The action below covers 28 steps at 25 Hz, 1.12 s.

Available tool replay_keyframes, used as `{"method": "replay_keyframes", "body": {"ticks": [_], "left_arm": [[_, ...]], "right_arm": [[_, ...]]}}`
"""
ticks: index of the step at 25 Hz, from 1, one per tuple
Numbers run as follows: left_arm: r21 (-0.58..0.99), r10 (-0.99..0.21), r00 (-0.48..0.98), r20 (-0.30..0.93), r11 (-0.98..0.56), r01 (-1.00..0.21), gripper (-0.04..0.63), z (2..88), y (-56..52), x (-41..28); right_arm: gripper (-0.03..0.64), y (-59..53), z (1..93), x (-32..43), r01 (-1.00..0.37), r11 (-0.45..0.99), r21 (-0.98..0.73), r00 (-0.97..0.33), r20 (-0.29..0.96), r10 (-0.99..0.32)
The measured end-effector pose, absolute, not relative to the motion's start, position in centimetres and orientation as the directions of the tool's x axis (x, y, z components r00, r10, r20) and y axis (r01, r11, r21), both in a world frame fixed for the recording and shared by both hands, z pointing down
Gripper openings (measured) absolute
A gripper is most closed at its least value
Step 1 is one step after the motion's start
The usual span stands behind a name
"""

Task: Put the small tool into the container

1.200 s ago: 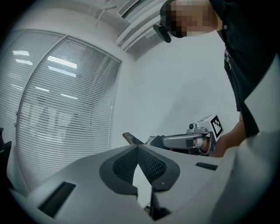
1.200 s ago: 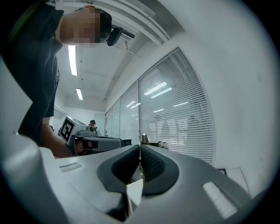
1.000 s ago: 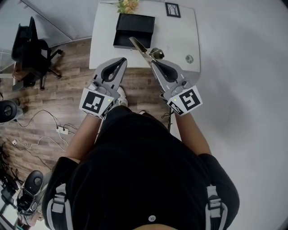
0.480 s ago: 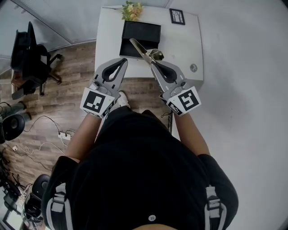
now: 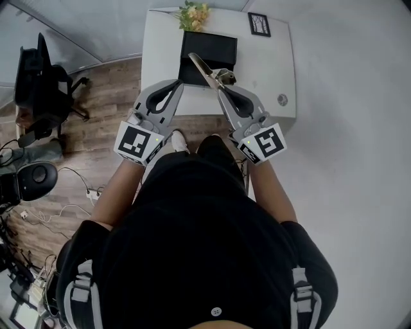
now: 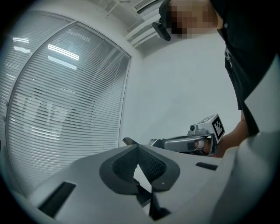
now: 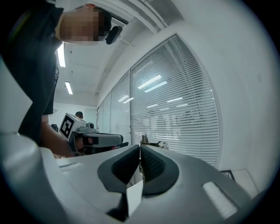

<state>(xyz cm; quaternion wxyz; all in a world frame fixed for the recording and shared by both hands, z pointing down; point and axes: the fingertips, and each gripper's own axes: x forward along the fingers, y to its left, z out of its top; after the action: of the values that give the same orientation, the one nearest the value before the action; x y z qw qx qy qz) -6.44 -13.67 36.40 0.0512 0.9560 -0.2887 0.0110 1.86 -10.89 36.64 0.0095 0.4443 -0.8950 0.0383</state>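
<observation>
A black open container (image 5: 209,48) lies on the white table (image 5: 270,64). My right gripper (image 5: 220,90) is shut on the small tool (image 5: 201,69), a flat metal blade that points up and left, its tip over the container's near edge. In the right gripper view the tool (image 7: 144,140) pokes out just past the shut right gripper (image 7: 140,151). My left gripper (image 5: 178,85) hovers at the table's near edge, left of the tool, shut on nothing. In the left gripper view the left gripper (image 6: 138,151) is shut, and the right gripper (image 6: 154,142) shows beyond it.
Flowers (image 5: 192,13) and a small picture frame (image 5: 259,24) stand at the table's far edge. A small round object (image 5: 282,99) lies near the right corner. An office chair (image 5: 38,77) and cables (image 5: 77,183) sit on the wooden floor to the left.
The table and container have come closer and shifted right in the head view. The tool's tip now reaches the container's near edge. Both grippers keep their hold and pose.
</observation>
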Motion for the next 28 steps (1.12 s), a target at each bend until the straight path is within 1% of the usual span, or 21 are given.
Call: {"method": "replay_keyframes", "body": {"ticks": [4,8,11,15,19,24,28], "left_arm": [[0.095,-0.555,0.828,0.074,-0.823,-0.56,0.008,37.4,-14.8,-6.2],[0.099,-0.565,0.822,0.069,-0.816,-0.569,0.008,37.7,-16.3,-5.7],[0.094,-0.573,0.812,0.111,-0.807,-0.583,0.008,38.7,-17.5,-5.6],[0.082,-0.6,0.797,0.066,-0.793,-0.604,0.008,38.6,-19.4,-5.1],[0.073,-0.624,0.776,0.088,-0.773,-0.63,0.008,40.5,-20.4,-4.6],[0.093,-0.649,0.746,0.147,-0.742,-0.664,0.008,43.3,-22.1,-4.2],[0.073,-0.66,0.733,0.164,-0.733,-0.677,0.008,44.4,-23.5,-3.9]], "right_arm": [[0.017,-12.2,37.2,2.3,-0.795,0.602,-0.068,-0.606,0.053,-0.794],[0.017,-14.1,37.6,2.8,-0.784,0.618,-0.063,-0.621,0.055,-0.782],[0.017,-15.7,38.1,3.3,-0.774,0.63,-0.06,-0.633,0.068,-0.771],[0.017,-17.8,39.3,4.0,-0.759,0.648,-0.06,-0.65,0.099,-0.753],[0.017,-19.3,40.8,4.6,-0.739,0.67,-0.074,-0.673,0.122,-0.729],[0.017,-21.4,43.1,5.4,-0.713,0.691,-0.119,-0.701,0.168,-0.693],[0.017,-23.2,45.6,5.4,-0.683,0.71,-0.17,-0.727,0.242,-0.642]]}}
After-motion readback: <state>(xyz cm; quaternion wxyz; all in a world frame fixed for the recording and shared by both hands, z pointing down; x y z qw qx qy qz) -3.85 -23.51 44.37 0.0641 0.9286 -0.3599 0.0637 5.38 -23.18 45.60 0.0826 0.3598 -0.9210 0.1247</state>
